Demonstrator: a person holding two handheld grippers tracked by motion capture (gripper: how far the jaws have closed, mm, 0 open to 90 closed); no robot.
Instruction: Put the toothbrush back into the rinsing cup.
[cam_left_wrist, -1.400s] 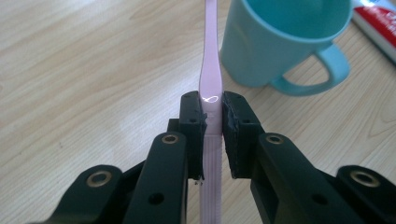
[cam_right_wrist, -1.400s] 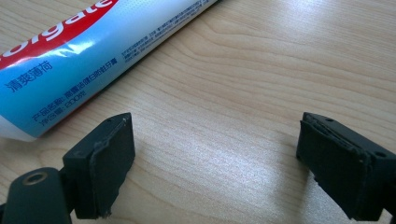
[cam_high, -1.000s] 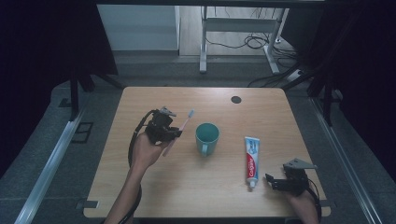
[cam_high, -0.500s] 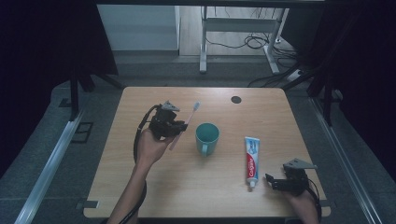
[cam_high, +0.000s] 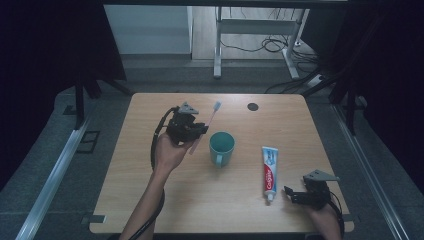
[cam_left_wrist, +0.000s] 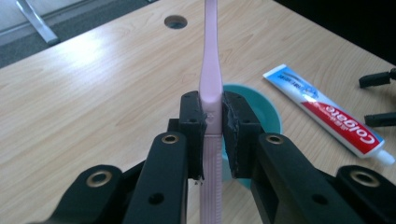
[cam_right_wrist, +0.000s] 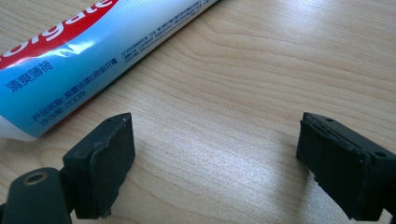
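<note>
My left gripper (cam_high: 196, 131) is shut on a pink toothbrush (cam_high: 210, 121), lifted above the table just left of a teal mug (cam_high: 222, 147). In the left gripper view the two pads clamp the toothbrush (cam_left_wrist: 209, 84) handle, its head pointing away, with the mug (cam_left_wrist: 261, 109) behind the jaws. A toothpaste tube (cam_high: 269, 169) lies flat right of the mug, cap toward the near edge. My right gripper (cam_high: 295, 194) rests open near the front right corner, beside the tube's cap end. In the right gripper view the tube (cam_right_wrist: 84, 51) lies beyond the left pad, outside the empty gap (cam_right_wrist: 215, 161).
The wooden table (cam_high: 150, 200) has a round cable hole (cam_high: 253, 106) near its far edge. A black cable loops from the left gripper down along the forearm. Table legs and floor cables lie beyond the far edge.
My left hand has lifted the toothbrush and carried it up and a little toward the far side, closer to the mug. The right gripper has stayed put.
</note>
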